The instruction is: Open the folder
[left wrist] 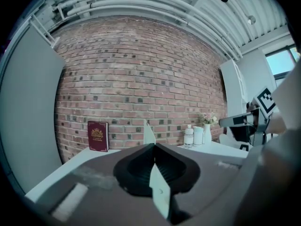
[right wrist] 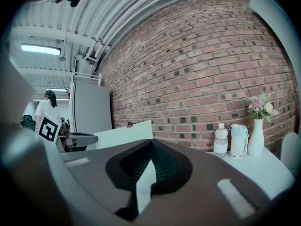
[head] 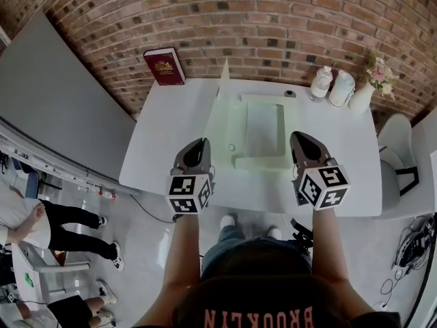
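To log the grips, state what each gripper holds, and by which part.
The left gripper pinches the folder's raised cover by its near edge; the right gripper pinches another pale sheet of it by the edge.

Bright, even indoor light, soft shadows.
A ceiling strip lamp (right wrist: pixel 40 48) glowed up-left of the right gripper (right wrist: pixel 149 149); edges bowed heavily (fisheye), near jaws blurred.

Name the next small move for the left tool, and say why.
Probably swing the left tool outward and down, laying the pale green plastic folder cover flat on the white table. It stands roughly upright, pinched in that tool, while the right tool is shut on the folder's lower leaf: only half open.
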Action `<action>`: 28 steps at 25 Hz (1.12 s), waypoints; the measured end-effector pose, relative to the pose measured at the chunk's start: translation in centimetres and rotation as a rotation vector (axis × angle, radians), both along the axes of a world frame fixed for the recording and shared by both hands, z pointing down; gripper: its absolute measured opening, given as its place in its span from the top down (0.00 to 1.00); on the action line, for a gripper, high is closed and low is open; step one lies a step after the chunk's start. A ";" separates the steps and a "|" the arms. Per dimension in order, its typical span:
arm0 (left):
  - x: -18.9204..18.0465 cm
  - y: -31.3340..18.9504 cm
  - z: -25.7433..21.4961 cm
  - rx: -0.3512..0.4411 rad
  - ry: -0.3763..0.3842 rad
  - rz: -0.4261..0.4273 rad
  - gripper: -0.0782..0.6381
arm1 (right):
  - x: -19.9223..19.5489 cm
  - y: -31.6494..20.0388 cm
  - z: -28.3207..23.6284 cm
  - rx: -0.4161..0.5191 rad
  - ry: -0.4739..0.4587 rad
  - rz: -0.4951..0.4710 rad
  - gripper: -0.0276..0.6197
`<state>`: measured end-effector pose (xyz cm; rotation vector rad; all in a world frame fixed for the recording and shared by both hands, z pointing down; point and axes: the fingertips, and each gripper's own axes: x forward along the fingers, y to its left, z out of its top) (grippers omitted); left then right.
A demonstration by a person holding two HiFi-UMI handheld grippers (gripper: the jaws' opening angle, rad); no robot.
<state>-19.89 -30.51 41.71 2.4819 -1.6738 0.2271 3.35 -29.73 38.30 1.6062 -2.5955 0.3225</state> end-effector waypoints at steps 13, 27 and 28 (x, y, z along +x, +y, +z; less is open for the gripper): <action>-7.2 -1.5 2.4 -0.052 0.034 -0.126 0.88 | -4.1 -2.4 0.7 -0.011 0.016 -0.018 0.96; -14.7 -3.2 8.0 -0.217 0.012 -0.319 0.87 | -7.6 -4.4 1.5 -0.033 0.042 -0.019 0.96; -15.0 -3.3 8.4 -0.229 0.010 -0.327 0.87 | -7.8 -4.6 1.7 -0.036 0.043 -0.017 0.96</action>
